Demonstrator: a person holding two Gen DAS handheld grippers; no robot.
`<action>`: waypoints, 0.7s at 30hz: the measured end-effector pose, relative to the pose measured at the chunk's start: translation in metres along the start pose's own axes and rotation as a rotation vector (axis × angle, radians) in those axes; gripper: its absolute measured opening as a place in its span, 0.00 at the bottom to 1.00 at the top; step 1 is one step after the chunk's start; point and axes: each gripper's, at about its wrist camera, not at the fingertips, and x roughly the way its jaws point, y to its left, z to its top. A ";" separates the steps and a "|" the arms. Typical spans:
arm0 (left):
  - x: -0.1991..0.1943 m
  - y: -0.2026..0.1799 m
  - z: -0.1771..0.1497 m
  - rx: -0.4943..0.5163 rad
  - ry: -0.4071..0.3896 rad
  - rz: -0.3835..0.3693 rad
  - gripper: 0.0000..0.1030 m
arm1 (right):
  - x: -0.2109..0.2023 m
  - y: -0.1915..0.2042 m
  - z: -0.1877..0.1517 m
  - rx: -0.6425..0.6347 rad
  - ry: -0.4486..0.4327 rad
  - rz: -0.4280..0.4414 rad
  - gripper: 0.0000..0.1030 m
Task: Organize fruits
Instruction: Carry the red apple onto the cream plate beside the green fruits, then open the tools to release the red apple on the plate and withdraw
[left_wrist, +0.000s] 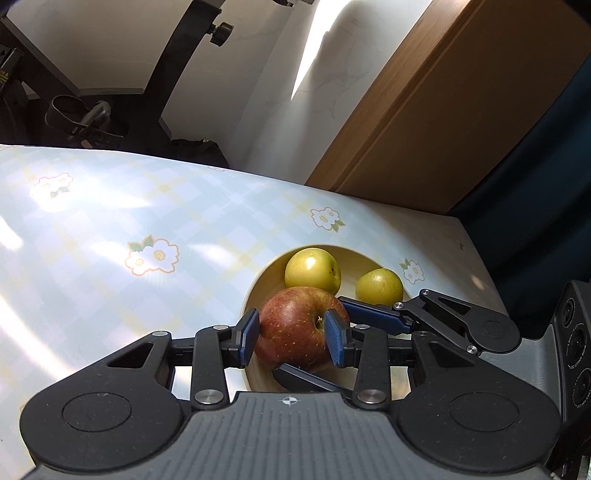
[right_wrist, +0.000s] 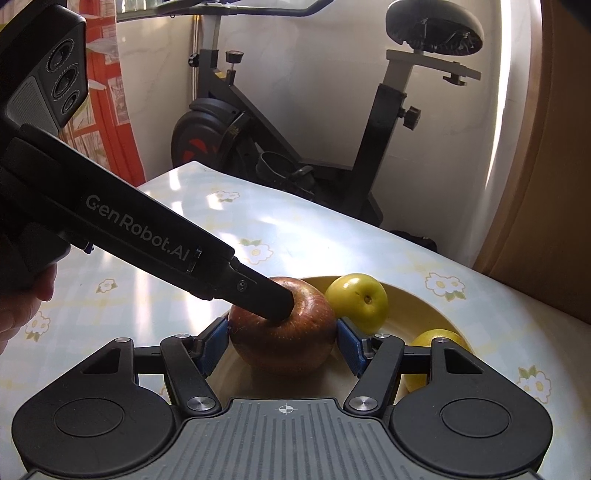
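Two Grippers, One Red Apple

Both the left hand-held gripper (left_wrist: 291, 334) and the right hand-held gripper (right_wrist: 282, 341) sit clamped on the red apple (left_wrist: 295, 328), inside the cream bowl (left_wrist: 258, 288) on the desk (left_wrist: 110, 221). Two yellow-green apples (left_wrist: 313, 268) lie at the red apple's twelve and one o'clock in the left wrist view.

- A table (left_wrist: 110, 206) with a shiny cover is carrying everything. The cover is showing pale blue and yellow squares with little white flowers.
- Bright light is shining on the cover in patches.
- A round, pale yellow bowl (left_wrist: 255, 291) is sitting right on the table, near its far corner by the brown wooden wall.
- In the right wrist view, the same bowl (right_wrist: 417, 299) is lying close to the table's right edge.
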 end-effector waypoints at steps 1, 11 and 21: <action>-0.001 0.000 -0.001 0.002 -0.002 0.003 0.40 | 0.000 0.000 0.001 0.002 0.003 -0.001 0.59; 0.004 -0.008 -0.003 0.038 -0.014 0.053 0.40 | -0.015 0.000 0.002 0.000 0.008 -0.001 0.59; -0.024 -0.021 -0.013 0.078 -0.051 0.114 0.40 | -0.066 -0.009 -0.013 0.066 -0.046 -0.011 0.59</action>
